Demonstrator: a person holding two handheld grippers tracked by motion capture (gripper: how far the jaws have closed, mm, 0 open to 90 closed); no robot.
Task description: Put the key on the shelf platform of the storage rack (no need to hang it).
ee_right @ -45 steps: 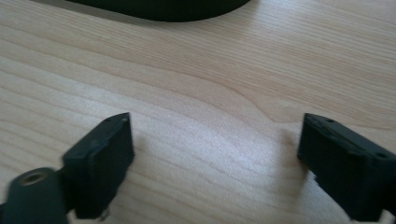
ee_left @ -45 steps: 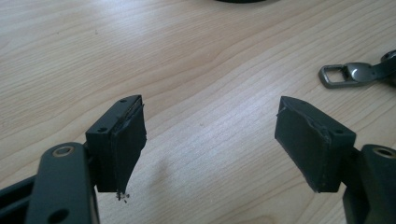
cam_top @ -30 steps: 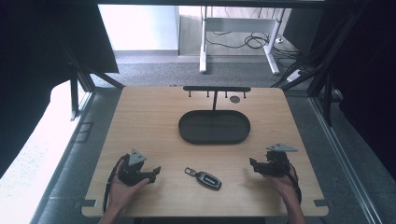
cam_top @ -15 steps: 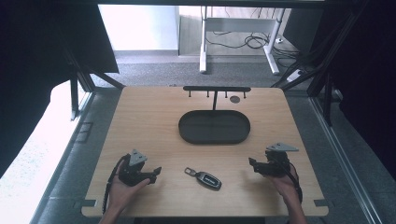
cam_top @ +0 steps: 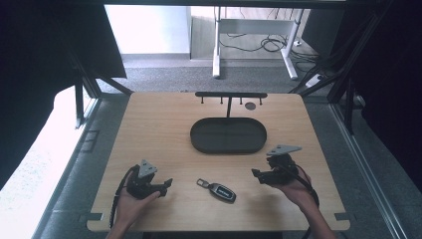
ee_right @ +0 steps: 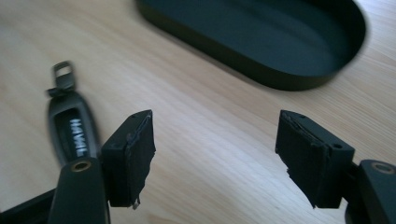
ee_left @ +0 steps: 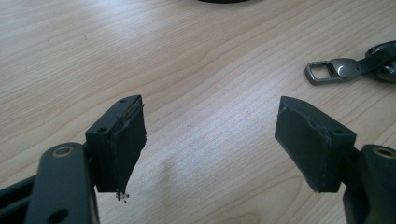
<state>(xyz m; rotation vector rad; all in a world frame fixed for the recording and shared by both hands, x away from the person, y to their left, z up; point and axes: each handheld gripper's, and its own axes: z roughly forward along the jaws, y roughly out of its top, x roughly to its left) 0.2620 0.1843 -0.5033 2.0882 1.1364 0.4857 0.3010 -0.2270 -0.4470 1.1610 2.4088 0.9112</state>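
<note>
- A pale wooden table [cam_top: 164,129] is standing on grey carpet; daylight is pouring in at the left, and a white desk frame [cam_top: 249,45] with cables is showing beyond.
- A black oval tray [cam_top: 228,135] is sitting mid-table, a black hook rack [cam_top: 230,94] just behind it.
- A car key fob [cam_top: 217,189] is lying flat near the front edge, between both grippers.
- The left gripper [ee_left: 210,140] is hovering with jaws apart, empty.
- The right gripper [ee_right: 215,154], jaws just narrowing yet still apart, is gripping nothing.
</note>
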